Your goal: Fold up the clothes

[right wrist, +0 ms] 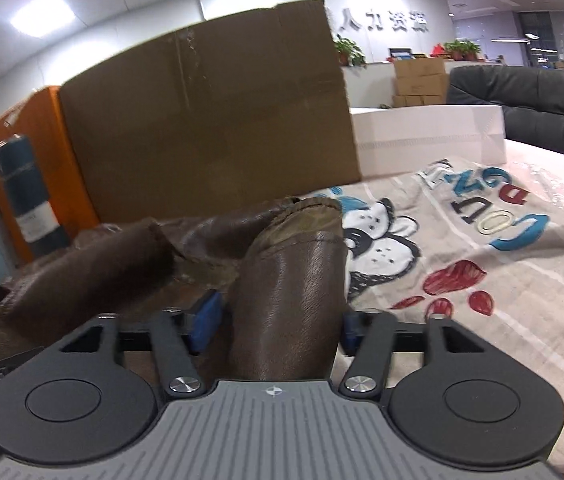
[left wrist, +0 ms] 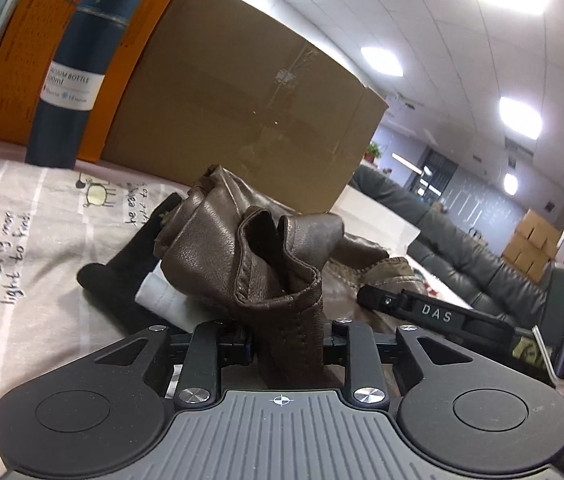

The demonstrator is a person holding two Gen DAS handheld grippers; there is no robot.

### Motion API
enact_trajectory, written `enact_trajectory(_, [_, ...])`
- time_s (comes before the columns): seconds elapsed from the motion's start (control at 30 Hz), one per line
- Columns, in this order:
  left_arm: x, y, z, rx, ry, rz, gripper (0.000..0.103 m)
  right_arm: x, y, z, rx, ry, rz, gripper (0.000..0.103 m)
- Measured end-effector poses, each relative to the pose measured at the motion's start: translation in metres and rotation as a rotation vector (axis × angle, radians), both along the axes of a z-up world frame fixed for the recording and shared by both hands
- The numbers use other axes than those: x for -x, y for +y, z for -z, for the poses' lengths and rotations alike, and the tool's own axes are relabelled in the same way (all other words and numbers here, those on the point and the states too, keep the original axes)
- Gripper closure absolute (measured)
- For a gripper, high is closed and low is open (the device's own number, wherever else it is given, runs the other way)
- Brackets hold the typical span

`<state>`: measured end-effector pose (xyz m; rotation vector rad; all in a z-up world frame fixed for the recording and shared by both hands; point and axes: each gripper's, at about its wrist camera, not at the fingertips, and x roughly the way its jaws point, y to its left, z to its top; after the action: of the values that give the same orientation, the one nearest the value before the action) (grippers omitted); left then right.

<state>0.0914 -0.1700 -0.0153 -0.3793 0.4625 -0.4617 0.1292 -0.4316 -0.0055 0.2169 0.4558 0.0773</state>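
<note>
A brown leather garment (left wrist: 218, 248) lies bunched on a printed sheet (left wrist: 22, 248). My left gripper (left wrist: 287, 344) is shut on a fold of it, and the leather fills the gap between the pads. In the right wrist view another fold of the same garment (right wrist: 293, 280) stands up between the fingers of my right gripper (right wrist: 278, 324). Those jaws are wide, with a gap showing between the left blue pad (right wrist: 206, 316) and the leather. A black finger of the right gripper (left wrist: 433, 312) shows at the right of the left wrist view.
A large cardboard box (left wrist: 242, 92) stands close behind the garment. A blue vacuum bottle (left wrist: 78, 68) and an orange box (left wrist: 22, 60) are at the left. A black cloth (left wrist: 122, 264) and a white roll (left wrist: 162, 296) lie beside the leather. A white box (right wrist: 429, 136) and a grey sofa (right wrist: 529, 104) are at the right.
</note>
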Motion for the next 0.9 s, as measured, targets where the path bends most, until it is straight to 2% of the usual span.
enact_trajectory(0.03, [0.001,-0.001,0.0,-0.012,-0.001,0.0,0.074,0.0,0.0,0.0,0.015,0.008,0.011,0.035])
enact_trajectory(0.1, [0.0,-0.003,-0.001,-0.041,0.002,-0.014,0.063,0.0,0.002,-0.001,0.044,0.018,0.035,0.028])
enact_trajectory(0.13, [0.0,-0.003,-0.002,-0.065,0.003,-0.034,0.053,0.001,0.003,-0.002,0.063,0.018,0.055,0.02])
enact_trajectory(0.17, [0.001,-0.004,-0.002,-0.084,0.001,-0.048,0.046,0.002,0.004,-0.003,0.082,0.015,0.079,0.018])
enact_trajectory(0.2, [0.002,-0.005,-0.003,-0.103,-0.002,-0.062,0.042,0.004,0.004,-0.004,0.089,0.011,0.099,0.015])
enact_trajectory(0.27, [0.008,-0.004,-0.006,-0.131,-0.015,-0.108,0.022,0.009,0.002,-0.008,0.077,-0.002,0.136,0.013])
enact_trajectory(0.33, [0.012,-0.002,-0.008,-0.148,-0.029,-0.164,0.016,0.016,-0.001,-0.013,0.057,-0.02,0.178,0.013])
enact_trajectory(0.43, [0.018,0.005,-0.013,-0.159,-0.052,-0.232,0.012,0.032,-0.002,-0.022,0.016,-0.056,0.219,0.013])
enact_trajectory(0.57, [0.03,0.015,-0.025,-0.159,-0.1,-0.257,0.011,0.059,0.002,-0.039,-0.087,-0.119,0.222,0.011])
enact_trajectory(0.8, [0.067,0.041,-0.043,-0.221,-0.212,-0.232,0.01,0.099,0.055,-0.067,-0.207,-0.132,0.101,0.007])
enact_trajectory(0.9, [0.081,0.062,-0.051,-0.213,-0.244,-0.219,0.007,0.115,0.087,-0.072,-0.231,-0.113,0.055,0.006])
